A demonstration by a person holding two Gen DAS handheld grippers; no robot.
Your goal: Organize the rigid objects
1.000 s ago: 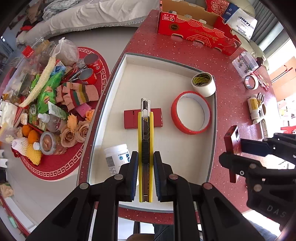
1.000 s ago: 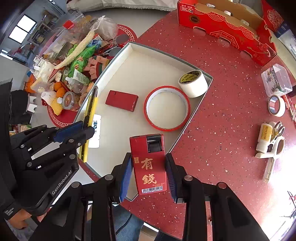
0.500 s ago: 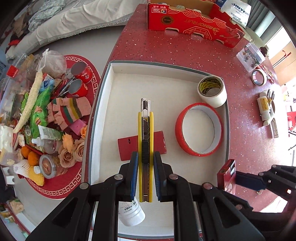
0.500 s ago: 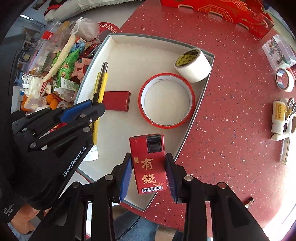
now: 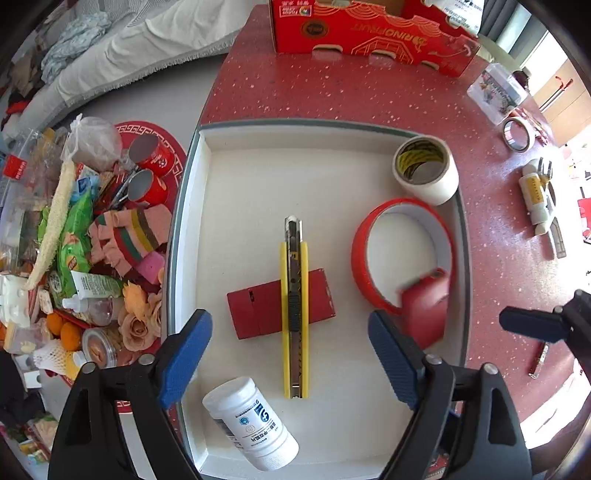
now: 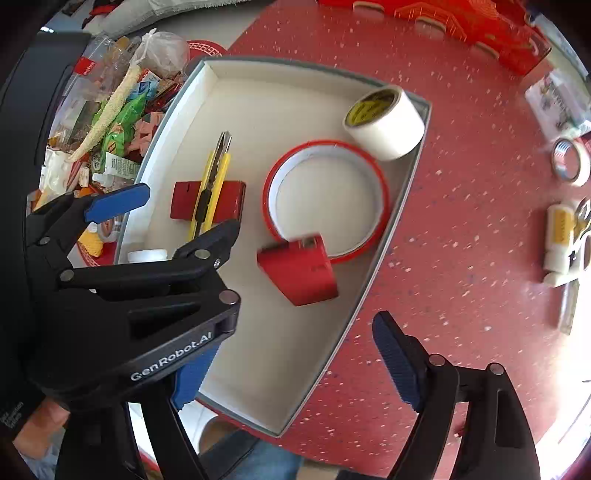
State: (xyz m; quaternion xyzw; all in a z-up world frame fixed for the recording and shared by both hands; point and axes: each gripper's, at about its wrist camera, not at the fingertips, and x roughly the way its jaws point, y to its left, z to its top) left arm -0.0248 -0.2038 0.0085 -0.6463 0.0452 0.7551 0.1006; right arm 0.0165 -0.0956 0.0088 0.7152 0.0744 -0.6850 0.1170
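Observation:
A white tray (image 5: 258,173) (image 6: 266,110) sits on the red table. My left gripper (image 5: 288,339) (image 6: 171,216) hangs over it with its jaws opening. The yellow utility knife (image 5: 293,306) (image 6: 212,184) lies free between them, across a flat red box (image 5: 255,314) (image 6: 183,201). My right gripper (image 6: 291,354) is opening too, with nothing between its pads. A blurred red carton (image 6: 297,271) (image 5: 424,310) sits tilted below it, against the red tape ring (image 5: 360,258) (image 6: 325,144). The left gripper hides the right one's left finger.
In the tray are also a white tape roll (image 5: 428,181) (image 6: 391,129) and a lying white bottle (image 5: 255,424). A red cardboard crate (image 5: 369,26) stands at the back. A tape roll (image 5: 517,133) and a glue bottle (image 5: 533,195) lie to the right. Clutter (image 5: 92,240) covers the floor on the left.
Both grippers have sunk toward the tray and opened. The left let go of the knife, which now rests on the flat red box. The right dropped the red carton beside the red ring.

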